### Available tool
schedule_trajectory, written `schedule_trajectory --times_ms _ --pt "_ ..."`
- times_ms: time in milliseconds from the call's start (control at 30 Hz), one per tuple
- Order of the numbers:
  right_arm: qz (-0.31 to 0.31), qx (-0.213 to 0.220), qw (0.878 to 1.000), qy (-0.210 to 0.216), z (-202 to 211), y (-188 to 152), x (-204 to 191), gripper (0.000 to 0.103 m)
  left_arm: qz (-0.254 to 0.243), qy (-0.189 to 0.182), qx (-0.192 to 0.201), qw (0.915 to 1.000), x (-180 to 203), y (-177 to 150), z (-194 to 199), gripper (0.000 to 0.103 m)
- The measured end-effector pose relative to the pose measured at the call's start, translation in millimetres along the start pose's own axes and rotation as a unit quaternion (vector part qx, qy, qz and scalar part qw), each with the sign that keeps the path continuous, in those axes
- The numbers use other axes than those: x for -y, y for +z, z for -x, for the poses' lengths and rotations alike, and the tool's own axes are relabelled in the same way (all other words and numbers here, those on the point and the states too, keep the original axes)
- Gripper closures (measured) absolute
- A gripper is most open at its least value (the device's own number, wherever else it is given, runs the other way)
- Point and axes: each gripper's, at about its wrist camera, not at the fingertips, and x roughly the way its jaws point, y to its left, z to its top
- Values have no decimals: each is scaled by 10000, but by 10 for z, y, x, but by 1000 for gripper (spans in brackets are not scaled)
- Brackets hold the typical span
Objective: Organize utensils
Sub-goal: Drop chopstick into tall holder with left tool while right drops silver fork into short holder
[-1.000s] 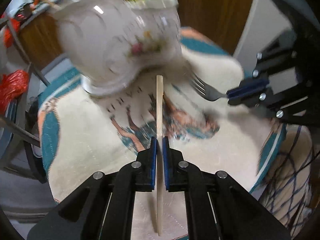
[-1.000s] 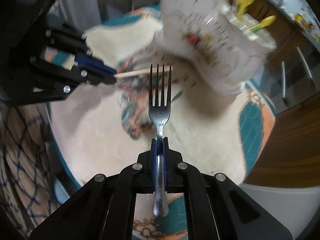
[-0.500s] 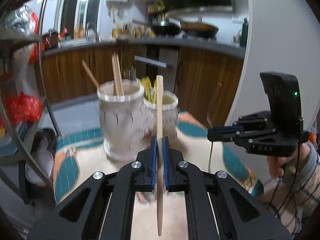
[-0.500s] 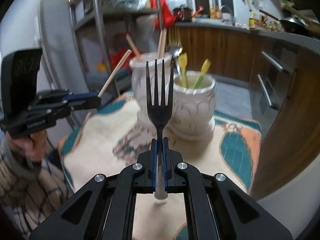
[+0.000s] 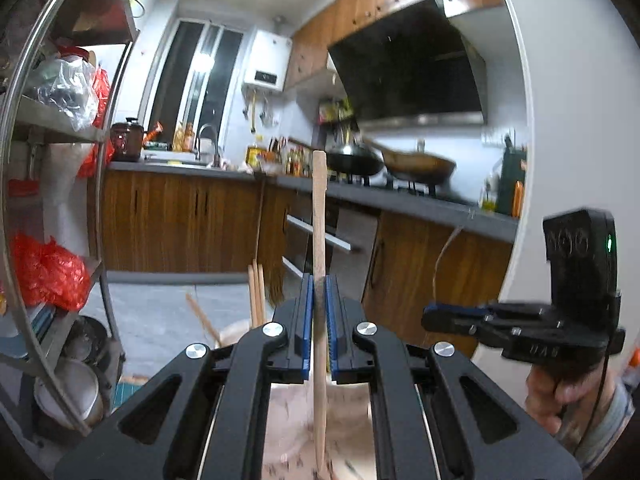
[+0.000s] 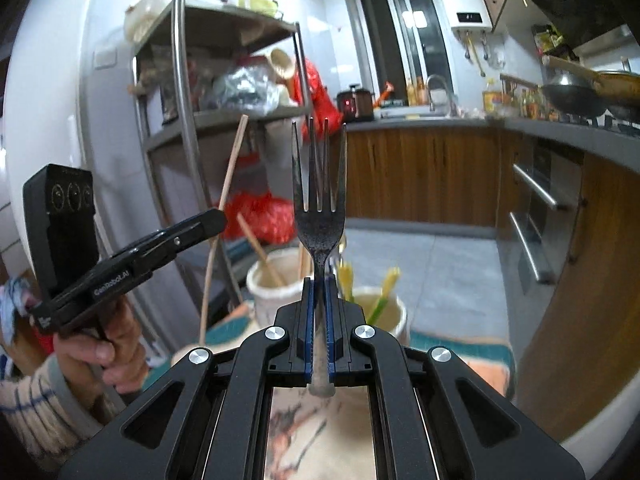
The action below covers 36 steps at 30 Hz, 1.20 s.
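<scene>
Wooden and pale, a single chopstick (image 5: 319, 240) stands upright between the clamped blue pads of the left gripper (image 5: 319, 304), its tip raised against the kitchen counter (image 5: 400, 200) behind. Seen from the right wrist, that gripper sits at the left in a hand (image 6: 116, 354), the chopstick slanting upward. Further right, the right gripper (image 6: 319, 300) is pinched tight on the handle of a dark metal fork (image 6: 319, 216), tines pointing up. Below and behind the fork stand two pale ceramic holders on the patterned cloth (image 6: 460, 354): the left holder (image 6: 276, 292) has chopsticks in it, the right holder (image 6: 394, 316) yellow-handled utensils.
</scene>
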Motion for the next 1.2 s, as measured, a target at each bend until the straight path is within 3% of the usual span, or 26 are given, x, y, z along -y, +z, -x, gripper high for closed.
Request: schedule_trajectory --times_ms 200,400,600,867,1200 --pt "86 285 9995 -50 -185 160 59 97 256 79 677 9973 -168 163 -138 97" --pt "109 208 9996 -130 -386 186 113 97 226 417 1155 9922 -204 118 -331 97" --pt "267 3 9990 -351 -484 91 102 97 172 627 835 9944 -184 -125 -587 97" --pt "299 -533 9971 -444 -696 -116 124 97 64 967 330 9947 -124 -404 -624 97" --pt "248 -950 9941 -471 -903 -273 167 97 158 1251 -177 9919 -210 -522 -743 97"
